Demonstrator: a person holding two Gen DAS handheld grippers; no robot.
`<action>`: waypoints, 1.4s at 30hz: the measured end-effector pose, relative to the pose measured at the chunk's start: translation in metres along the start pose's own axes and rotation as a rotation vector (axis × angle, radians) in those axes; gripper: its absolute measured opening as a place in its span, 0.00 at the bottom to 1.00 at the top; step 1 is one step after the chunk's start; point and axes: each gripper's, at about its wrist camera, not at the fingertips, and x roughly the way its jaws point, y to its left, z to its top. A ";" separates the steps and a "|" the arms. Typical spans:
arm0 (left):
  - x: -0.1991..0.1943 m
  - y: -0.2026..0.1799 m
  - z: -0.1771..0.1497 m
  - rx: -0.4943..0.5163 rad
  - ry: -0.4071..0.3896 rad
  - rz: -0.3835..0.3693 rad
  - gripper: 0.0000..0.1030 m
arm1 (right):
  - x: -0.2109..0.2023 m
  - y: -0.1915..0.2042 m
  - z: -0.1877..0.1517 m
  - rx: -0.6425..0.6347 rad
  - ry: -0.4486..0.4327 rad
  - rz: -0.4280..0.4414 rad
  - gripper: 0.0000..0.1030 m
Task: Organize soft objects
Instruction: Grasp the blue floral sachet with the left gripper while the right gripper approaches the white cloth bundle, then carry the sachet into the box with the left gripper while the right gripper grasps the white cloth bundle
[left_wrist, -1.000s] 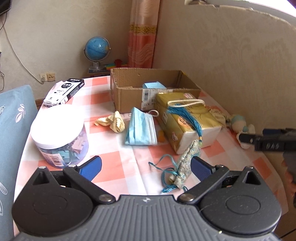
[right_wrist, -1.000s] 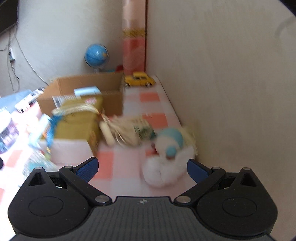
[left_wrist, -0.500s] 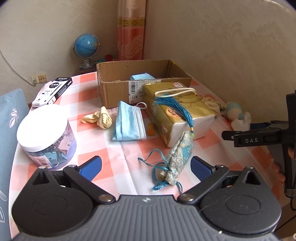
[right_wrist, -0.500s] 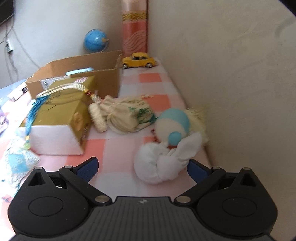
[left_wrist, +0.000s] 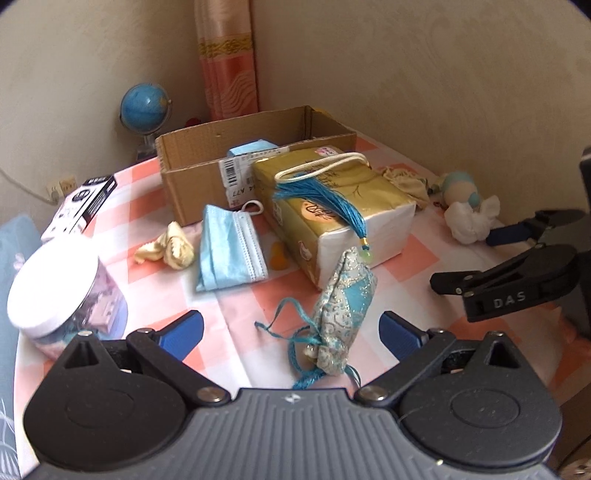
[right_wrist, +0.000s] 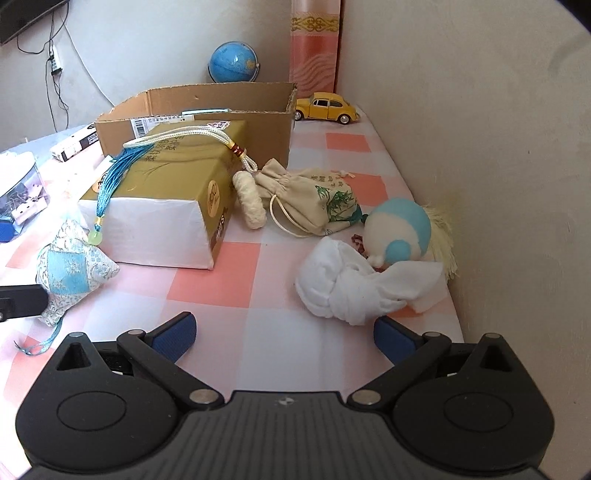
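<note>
Now, writing: "DAS" on right tongs (left_wrist: 491, 236) (white letters).
Change: pouch (left_wrist: 341, 314) sits closer.
Tongs: both spread wide, left (left_wrist: 291, 332) too.

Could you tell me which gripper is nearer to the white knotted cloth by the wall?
Right. The right gripper hangs open just before the white knotted cloth; the left gripper, also open, sits over by the blue sachet.

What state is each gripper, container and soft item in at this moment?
Left gripper: open, empty, brocade sachet between its fingers.
Right gripper: open, empty.
Cardboard box: open-topped, upright.
Plastic jar: lid on, upright.
Face mask: folded, lying flat.
Brocade sachet: leaning against the tissue pack.
Tissue pack: sealed, on the table.
Drawstring pouch: cinched shut, on its side.
White cloth doll: lying by the wall.
</note>
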 end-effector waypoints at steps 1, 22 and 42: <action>0.003 -0.002 0.001 0.010 0.003 0.003 0.94 | 0.001 -0.001 0.000 0.001 -0.004 0.000 1.00; 0.011 -0.026 0.003 0.089 0.007 -0.072 0.19 | -0.002 0.000 -0.007 0.010 -0.041 -0.008 1.00; -0.032 -0.008 -0.012 0.190 0.111 -0.161 0.17 | 0.005 -0.025 0.009 0.075 -0.027 -0.090 1.00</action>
